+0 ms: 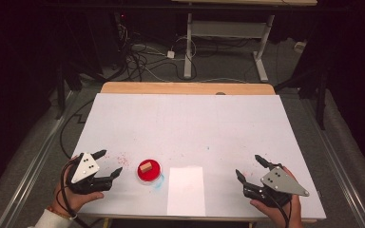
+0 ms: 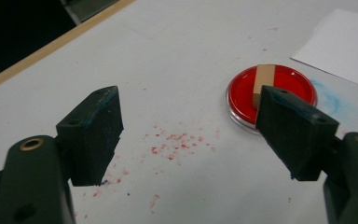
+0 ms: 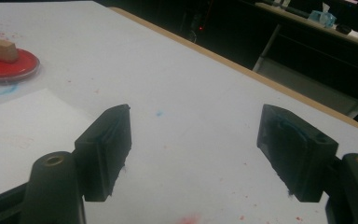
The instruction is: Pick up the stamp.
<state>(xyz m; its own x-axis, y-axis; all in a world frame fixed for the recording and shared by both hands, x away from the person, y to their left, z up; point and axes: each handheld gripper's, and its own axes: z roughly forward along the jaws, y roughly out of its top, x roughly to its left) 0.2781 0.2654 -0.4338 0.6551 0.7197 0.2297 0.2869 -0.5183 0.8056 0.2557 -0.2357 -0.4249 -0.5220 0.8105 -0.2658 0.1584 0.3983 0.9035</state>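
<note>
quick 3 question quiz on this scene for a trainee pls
1. True or false: the wooden block lies on the red dish.
2. Which gripper is nearer the dish: A left, B right?
3. What lies flat between the dish and the right gripper?

Key:
1. True.
2. A; in the left gripper view the dish sits just beyond its open jaws.
3. A white paper sheet, on the table.

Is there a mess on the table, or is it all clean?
A bit messy. Red specks are scattered on the white table cover left of the red dish, and a blue smear sits at its edge. The wooden block lies in the dish; nothing looks broken.
</note>
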